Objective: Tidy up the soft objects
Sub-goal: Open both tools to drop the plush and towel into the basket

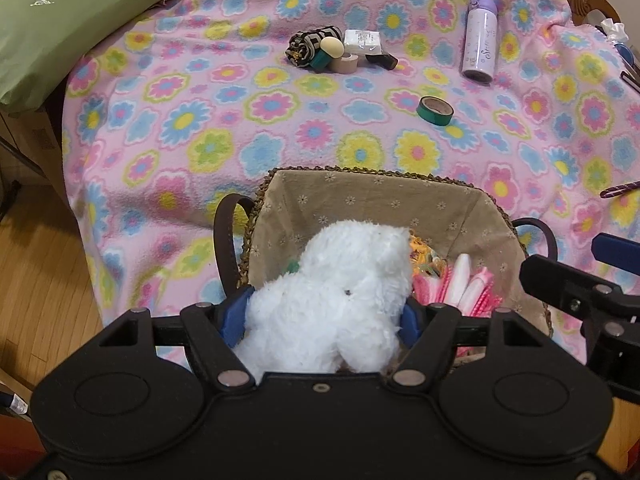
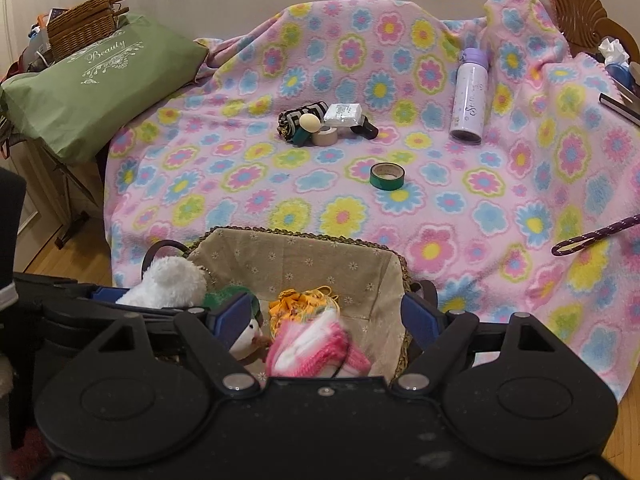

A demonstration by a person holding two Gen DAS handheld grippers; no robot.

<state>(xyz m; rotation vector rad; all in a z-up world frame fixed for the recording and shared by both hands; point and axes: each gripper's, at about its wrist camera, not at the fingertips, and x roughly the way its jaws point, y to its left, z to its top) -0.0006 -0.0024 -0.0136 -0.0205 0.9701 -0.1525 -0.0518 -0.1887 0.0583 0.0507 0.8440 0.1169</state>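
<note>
A woven basket point(image 1: 360, 172) with a beige flowered lining stands at the near edge of the flowered blanket point(image 1: 240, 128). My left gripper point(image 1: 324, 312) is shut on a fluffy white plush toy point(image 1: 336, 288), which fills the gap between the blue pads point(image 1: 236, 312) above the basket's near left side. My right gripper point(image 2: 328, 316) stands open over the basket point(image 2: 296, 234), with nothing touching its pads point(image 2: 420, 316). Below it lie a pink-and-white knit piece point(image 2: 312, 344), a yellow-orange cloth bundle point(image 2: 304, 300) and a small toy with a green hat point(image 2: 252, 332). The white plush point(image 2: 168, 284) shows at the left.
On the blanket lie a green tape roll point(image 2: 387, 176), a purple bottle point(image 2: 470, 96), and a cluster of small items with a rolled black-and-white cloth point(image 2: 296, 118). A green cushion point(image 2: 92, 84) and a wicker basket point(image 2: 82, 26) sit far left. A purple cord point(image 2: 592, 236) lies at the right.
</note>
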